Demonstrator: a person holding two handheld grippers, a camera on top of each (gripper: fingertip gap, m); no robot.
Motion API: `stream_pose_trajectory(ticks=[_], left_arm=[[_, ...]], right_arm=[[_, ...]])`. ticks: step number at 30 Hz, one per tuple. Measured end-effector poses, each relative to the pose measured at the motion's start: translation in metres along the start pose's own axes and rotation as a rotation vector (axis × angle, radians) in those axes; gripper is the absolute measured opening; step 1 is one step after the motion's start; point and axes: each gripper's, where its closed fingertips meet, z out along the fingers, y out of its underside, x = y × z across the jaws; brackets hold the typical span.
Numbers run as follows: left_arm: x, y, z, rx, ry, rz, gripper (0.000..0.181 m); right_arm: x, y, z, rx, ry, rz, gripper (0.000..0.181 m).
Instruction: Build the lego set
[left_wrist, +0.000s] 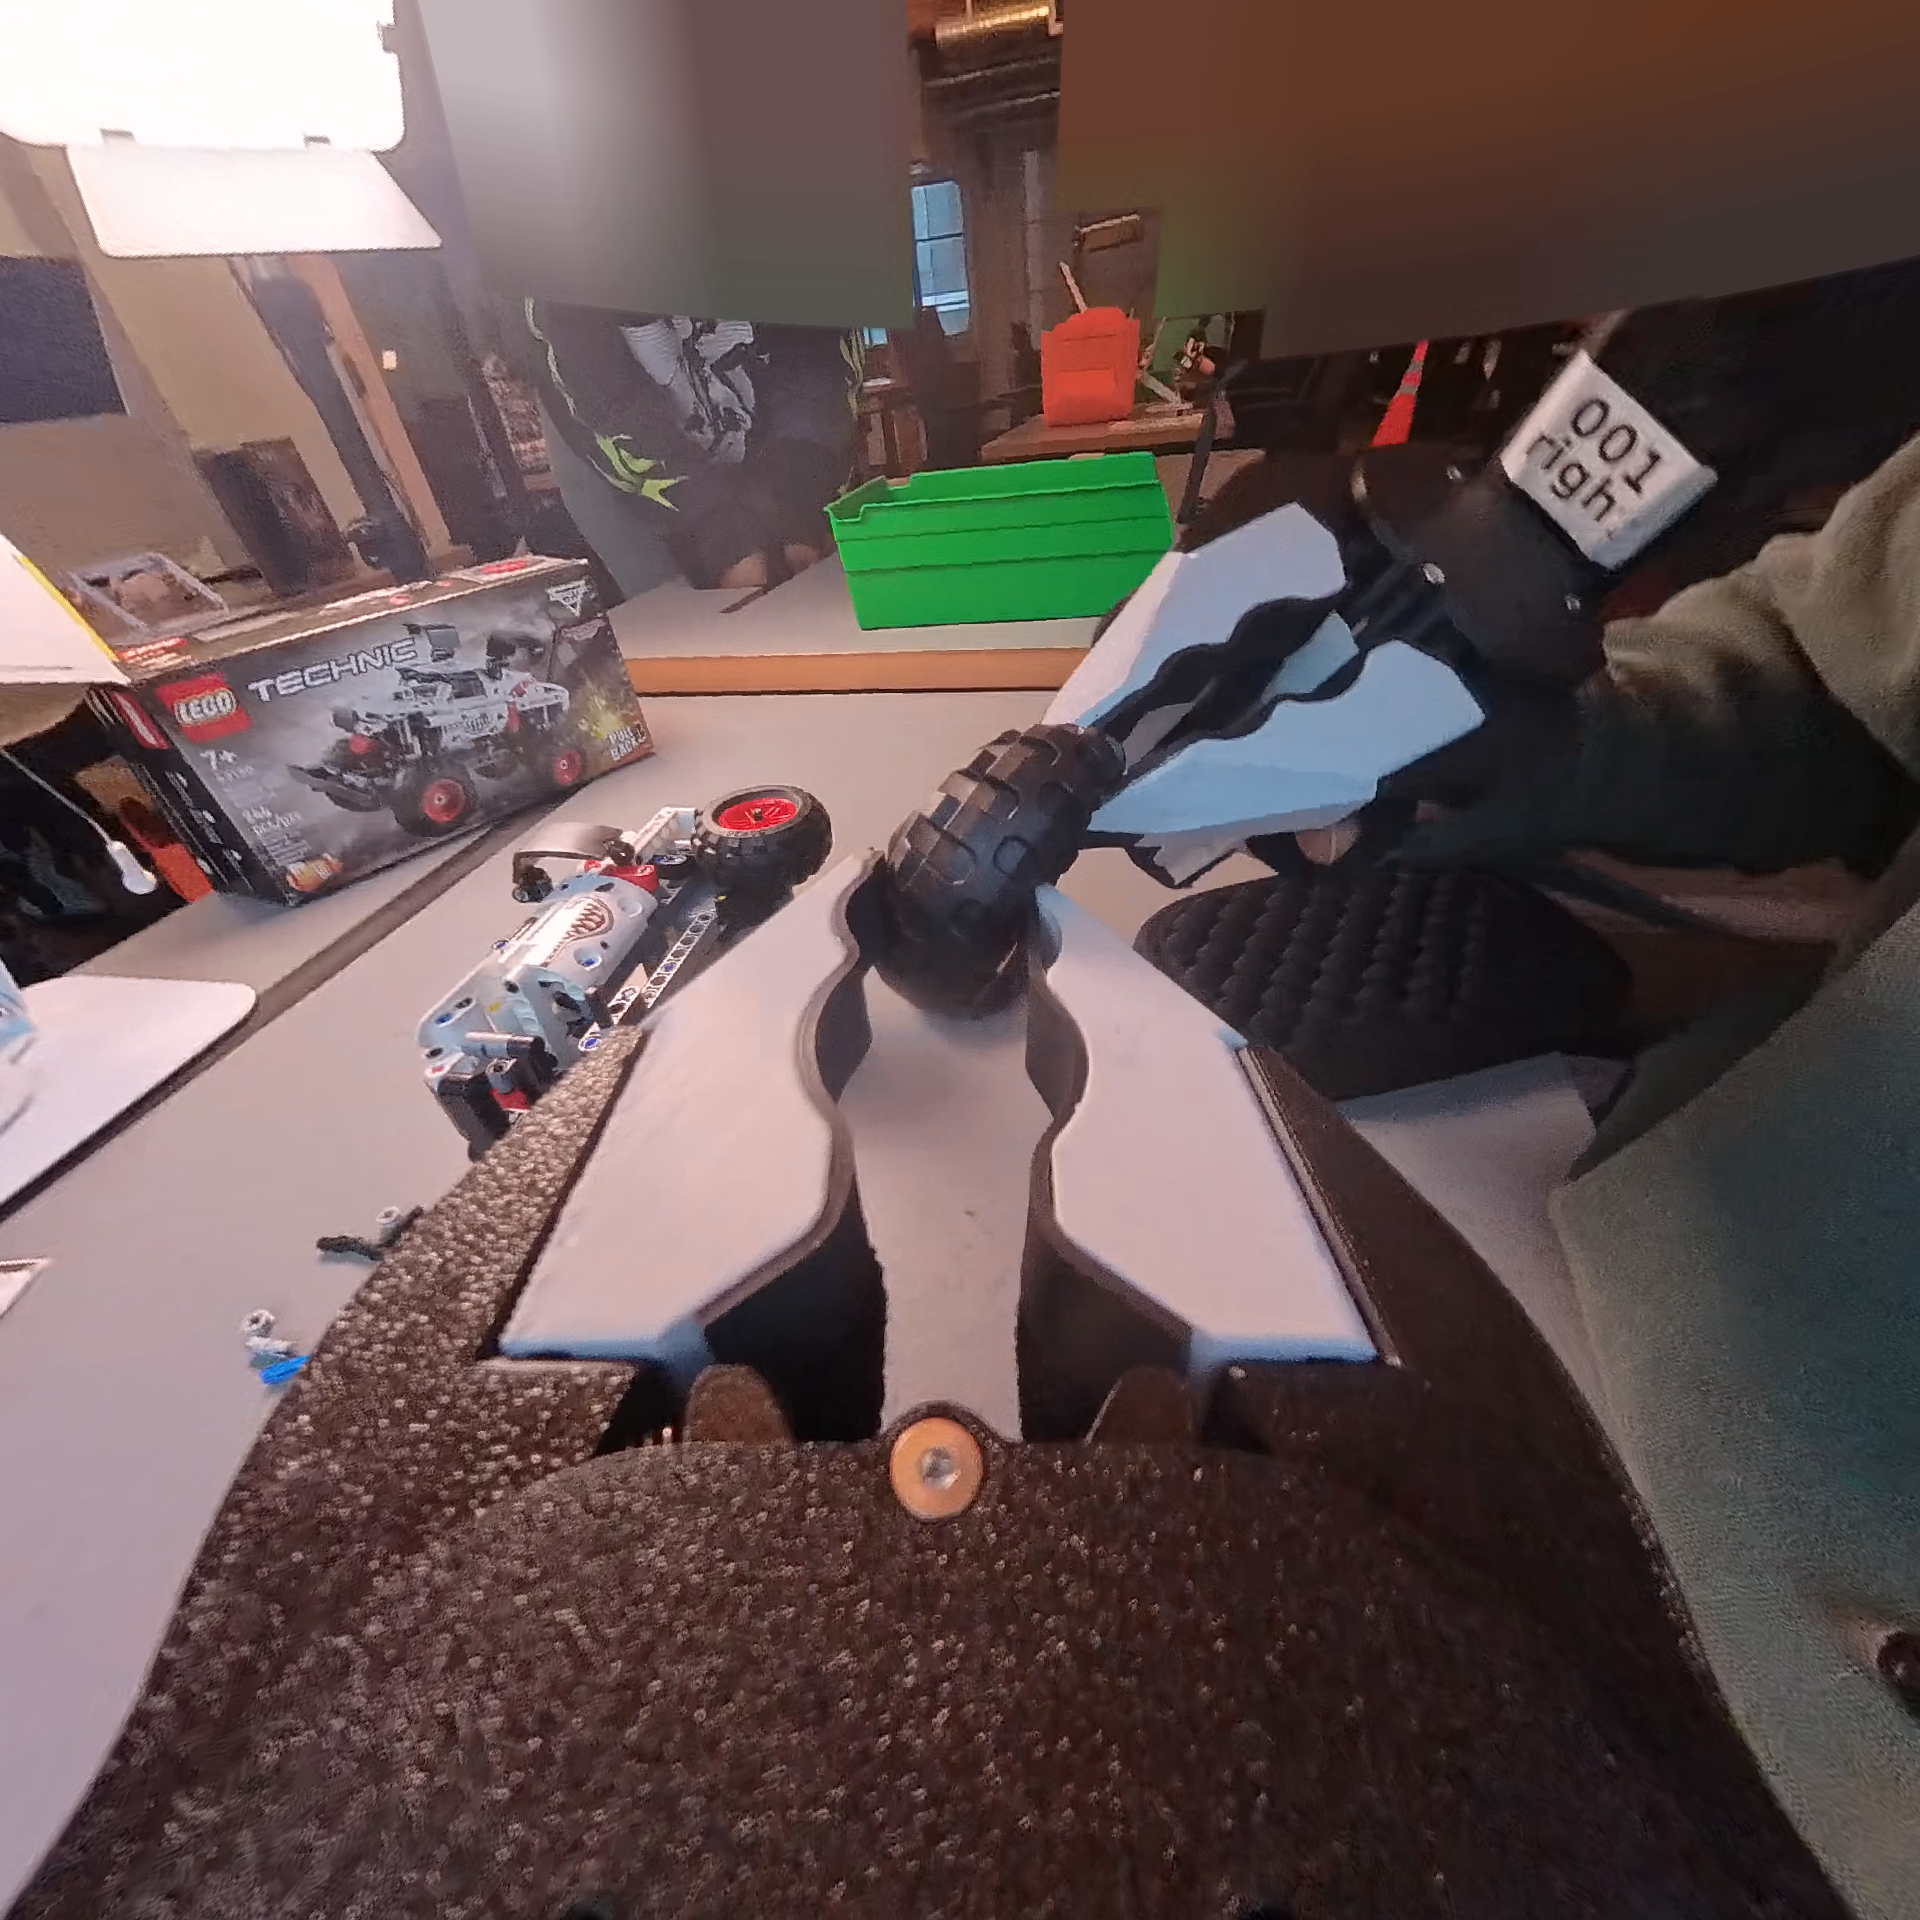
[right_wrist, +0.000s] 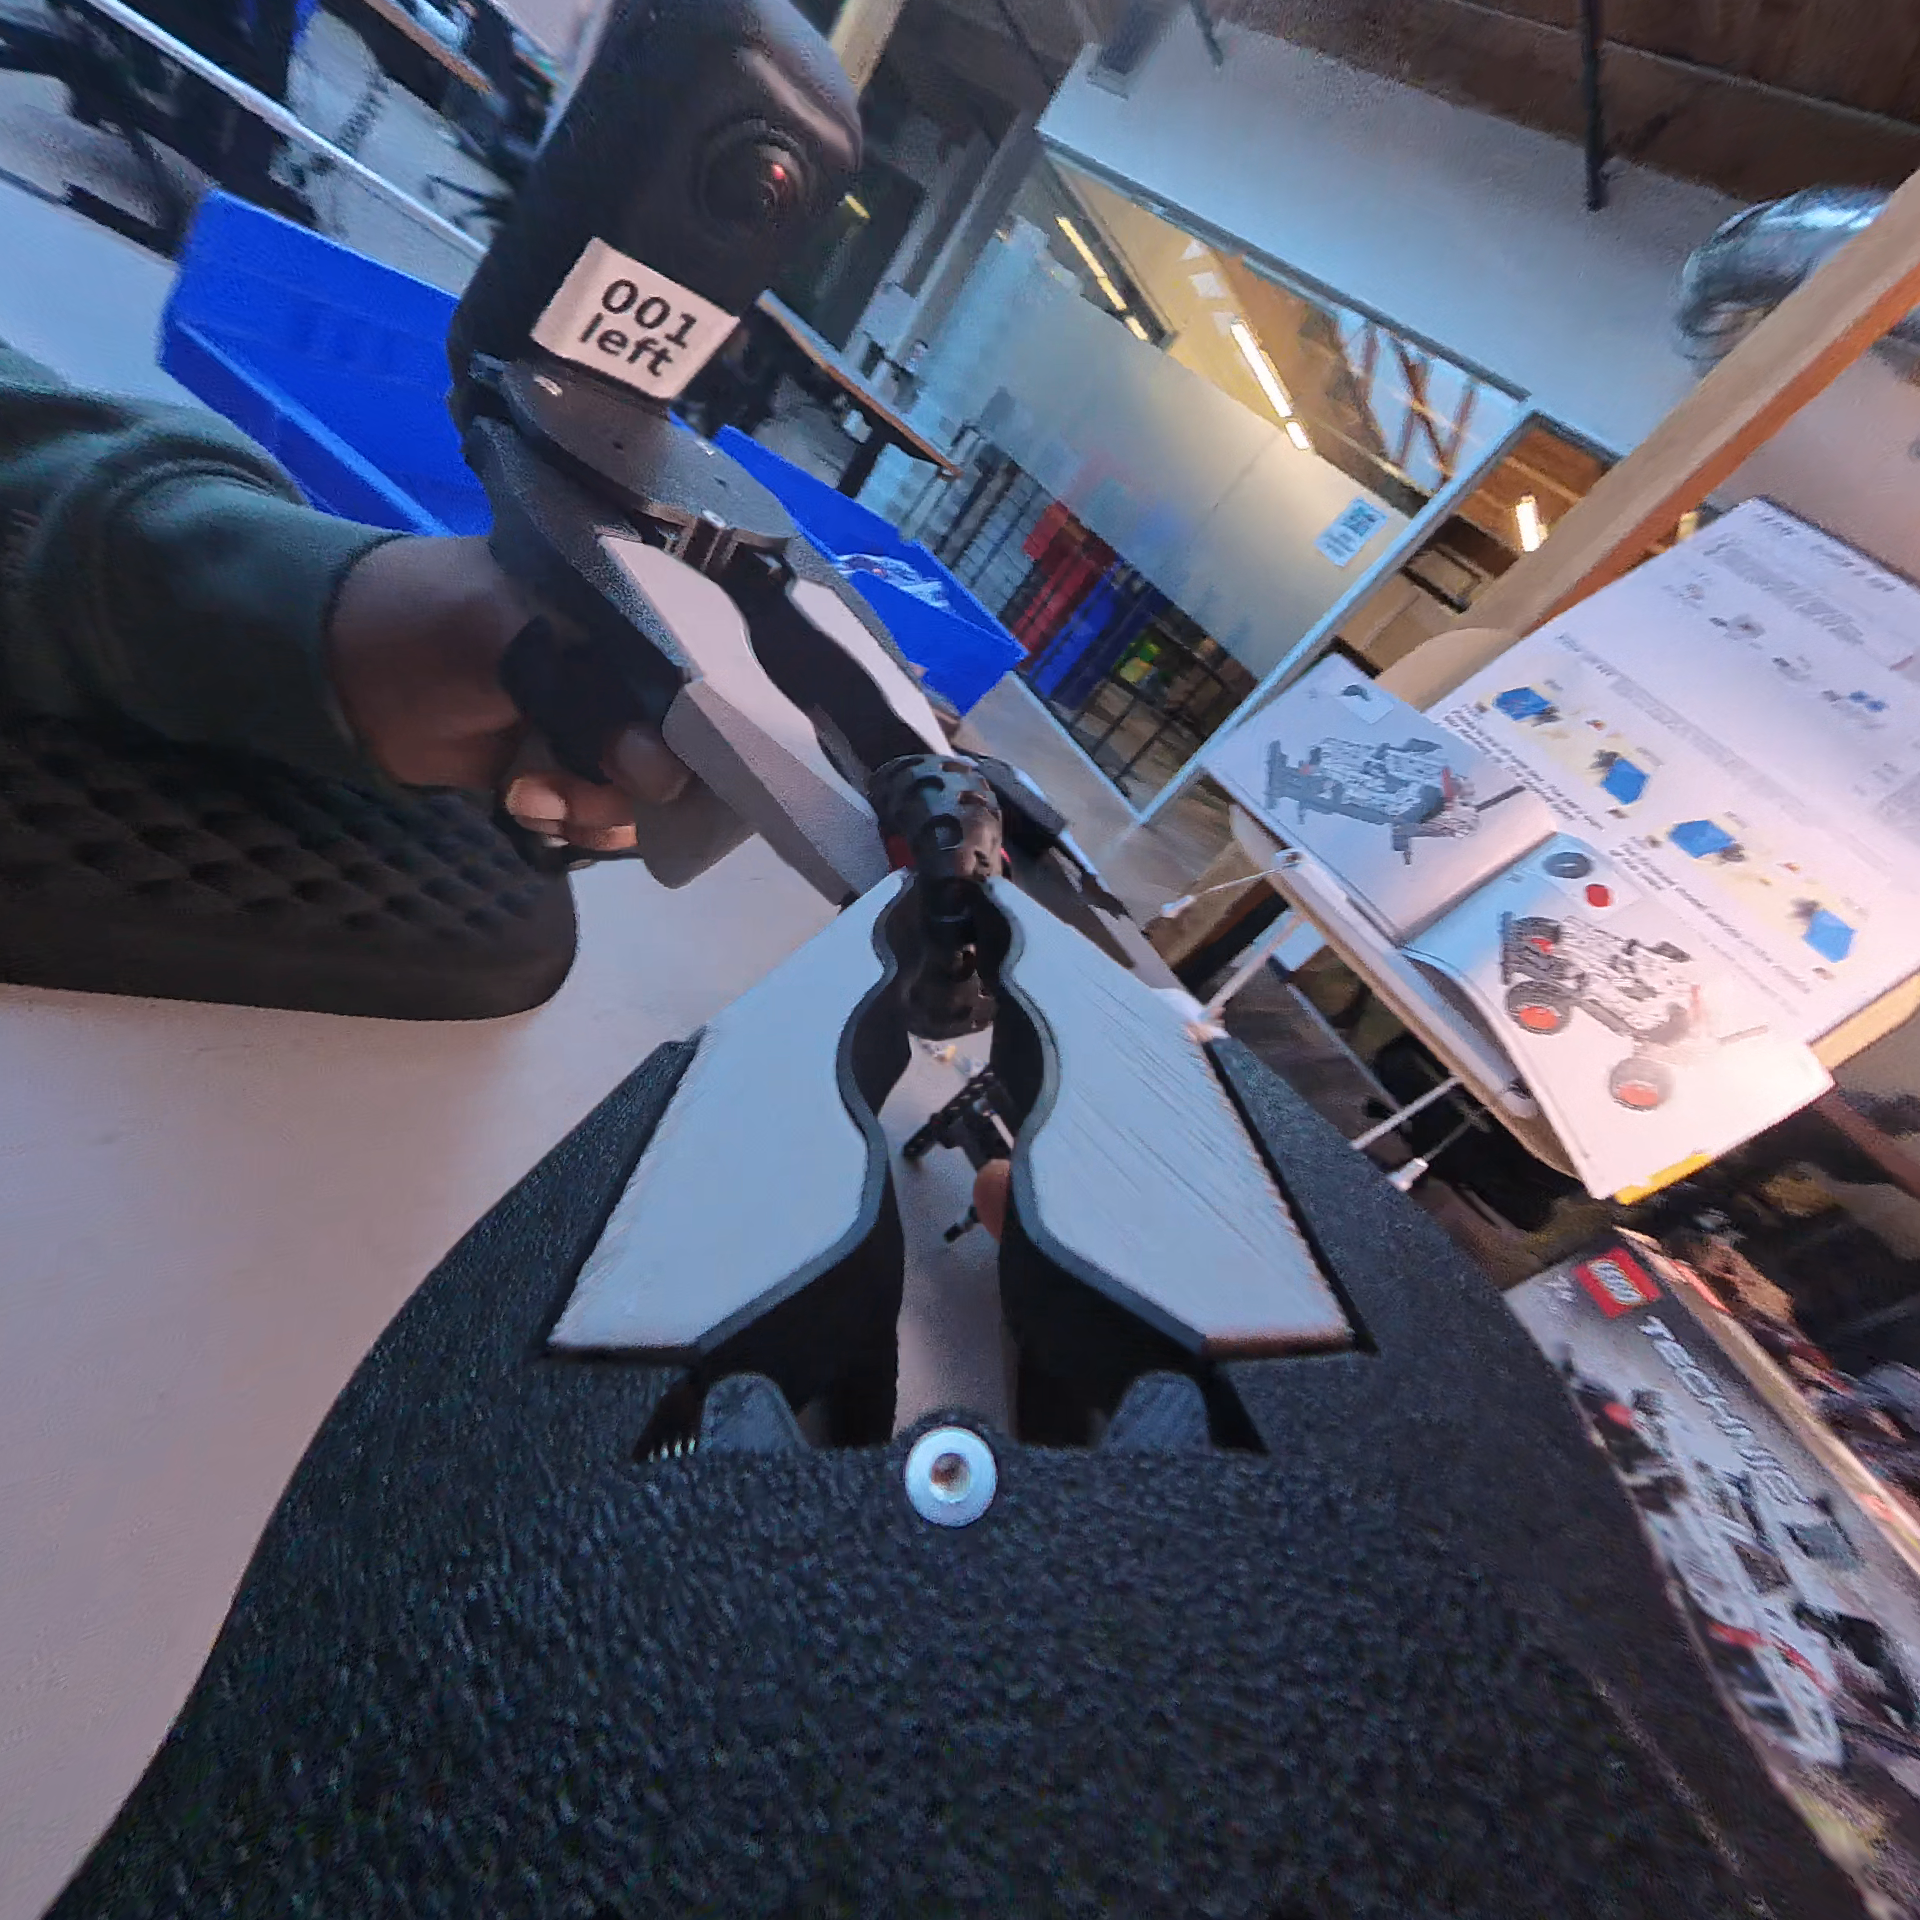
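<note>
both my claws meet on one black tyre (left_wrist: 977, 883) above the worktop (left_wrist: 312, 1091): left claw (left_wrist: 951, 935) clamps it, right claw (right_wrist: 951, 914) pinches it. next, probably seating its hub, then onto the truck chassis (left_wrist: 582, 956).

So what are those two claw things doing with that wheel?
A person holds a claw in each hand. Both the left claw and the right claw pinch one black tyre above the table. The half-built truck lies nearby with one red wheel on.
</note>
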Motion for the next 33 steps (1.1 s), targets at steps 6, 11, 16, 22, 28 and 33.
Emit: stream_pose_trajectory(ticks=[6, 11, 16, 22, 28, 33], left_arm=[[0.008, -0.001, 0.001, -0.028, -0.008, 0.232, 0.021], [0.008, -0.003, -0.003, -0.046, -0.042, 0.373, 0.021], [0.007, -0.004, -0.006, -0.087, -0.079, 0.531, 0.023], [0.002, -0.007, -0.009, -0.108, -0.127, 0.534, 0.023], [0.007, -0.001, -0.006, -0.124, -0.104, 0.537, 0.023], [0.011, 0.003, -0.003, -0.153, -0.095, 0.577, 0.028]], right_arm=[[0.004, -0.002, -0.008, 0.047, -0.146, -0.001, 0.021], [0.002, 0.002, -0.006, 0.037, -0.185, -0.104, 0.030], [-0.002, 0.002, -0.002, 0.008, -0.235, -0.244, 0.023], [-0.001, -0.001, 0.000, -0.034, -0.246, -0.272, 0.014], [-0.008, 0.003, -0.007, -0.086, -0.318, -0.231, 0.011], [-0.014, 0.009, -0.015, -0.136, -0.425, -0.157, 0.012]])
